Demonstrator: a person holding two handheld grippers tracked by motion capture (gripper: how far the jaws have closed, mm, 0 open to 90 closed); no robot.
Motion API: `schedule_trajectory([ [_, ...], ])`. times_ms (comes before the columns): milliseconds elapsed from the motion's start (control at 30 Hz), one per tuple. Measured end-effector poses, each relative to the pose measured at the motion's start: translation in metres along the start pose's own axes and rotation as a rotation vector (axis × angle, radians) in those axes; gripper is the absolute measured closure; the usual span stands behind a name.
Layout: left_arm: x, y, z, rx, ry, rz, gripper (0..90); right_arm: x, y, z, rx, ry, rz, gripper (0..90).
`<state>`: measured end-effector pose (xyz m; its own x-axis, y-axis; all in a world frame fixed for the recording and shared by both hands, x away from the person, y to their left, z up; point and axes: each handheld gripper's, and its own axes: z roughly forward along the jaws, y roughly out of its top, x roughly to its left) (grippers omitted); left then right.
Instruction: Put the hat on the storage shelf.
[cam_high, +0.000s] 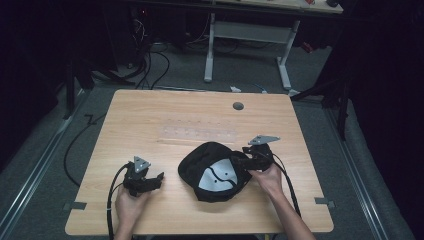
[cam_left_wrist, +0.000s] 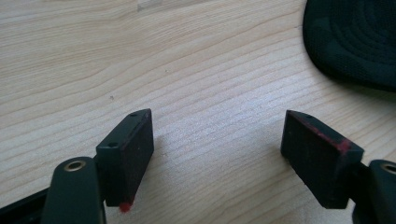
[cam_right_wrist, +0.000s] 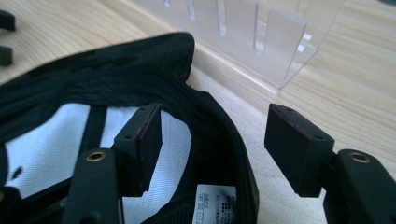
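Straddling the rim of the black cap (cam_right_wrist: 140, 88), the right gripper (cam_right_wrist: 212, 135) has its fingers (cam_right_wrist: 140, 140) spread wide, one inside over the white lining and one outside over the bench (cam_right_wrist: 355, 84), neither pad pressing the fabric; a clear acrylic rack (cam_right_wrist: 261, 28) stands just beyond them. The left gripper (cam_left_wrist: 219, 154) also has its fingers (cam_left_wrist: 128, 154) wide apart, with bare wood between them, and the cap's edge (cam_left_wrist: 355, 37) lies ahead and off to the far side of its right finger.

Dark room, grey floor (cam_high: 45, 165), white-legged desk (cam_high: 247, 32) behind
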<state>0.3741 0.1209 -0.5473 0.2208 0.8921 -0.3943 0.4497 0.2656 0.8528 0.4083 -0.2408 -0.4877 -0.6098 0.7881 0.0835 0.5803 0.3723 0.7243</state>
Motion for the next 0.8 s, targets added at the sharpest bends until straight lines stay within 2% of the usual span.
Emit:
schedule_trajectory([
  [200,0.000,0.000,0.000,0.000,0.000,0.000,25.7,-0.003,-0.002,0.009,0.015,0.041,0.018,37.8],
  [400,0.000,0.000,0.000,0.001,0.001,0.002,25.8,-0.004,-0.004,0.018,0.026,0.050,0.023,40.7],
  [467,0.000,0.000,0.000,0.000,0.001,0.000,25.7,-0.005,-0.005,0.020,0.031,0.058,0.032,42.9],
  [567,0.000,0.000,0.000,0.001,0.001,0.002,25.7,-0.004,-0.006,0.023,0.039,0.055,0.013,47.9],
  [633,0.000,0.000,0.000,0.001,0.001,0.002,25.7,-0.003,-0.007,0.025,0.037,0.055,0.002,51.3],
  [733,0.000,0.000,0.000,-0.001,-0.001,-0.005,26.4,-0.003,-0.009,0.025,0.031,0.071,0.021,57.0],
  [800,0.000,0.000,0.000,-0.001,-0.001,-0.005,26.4,-0.003,-0.010,0.024,0.025,0.072,0.008,61.3],
])
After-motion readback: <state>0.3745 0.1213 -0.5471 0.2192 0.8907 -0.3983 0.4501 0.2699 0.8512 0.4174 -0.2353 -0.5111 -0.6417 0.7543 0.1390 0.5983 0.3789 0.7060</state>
